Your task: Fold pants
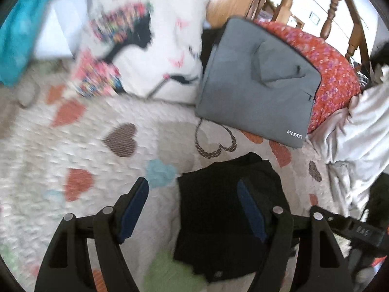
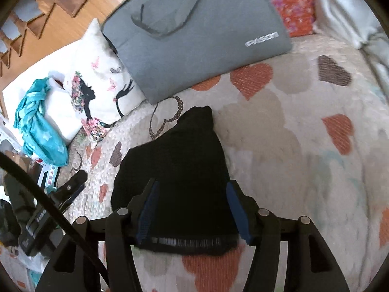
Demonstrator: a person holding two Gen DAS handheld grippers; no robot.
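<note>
The black pants [image 1: 226,219] lie folded into a compact bundle on the heart-patterned bedspread [image 1: 73,146]. In the left wrist view my left gripper [image 1: 192,185] hovers open above the bundle's left edge, its right finger over the cloth and its left finger over bare quilt. In the right wrist view the same pants [image 2: 177,150] spread out from under my right gripper [image 2: 192,183]. That gripper's jaws stand apart on either side of the ribbed waistband, above the cloth rather than pinching it. Neither gripper holds anything.
A grey laptop bag [image 1: 255,85] [image 2: 194,36] rests just beyond the pants, against a white printed pillow [image 1: 145,48] [image 2: 97,85]. A red floral cushion [image 1: 335,73] and crumpled pale sheets [image 1: 359,126] lie to the right. A teal cloth [image 2: 39,121] sits at the bed's left edge.
</note>
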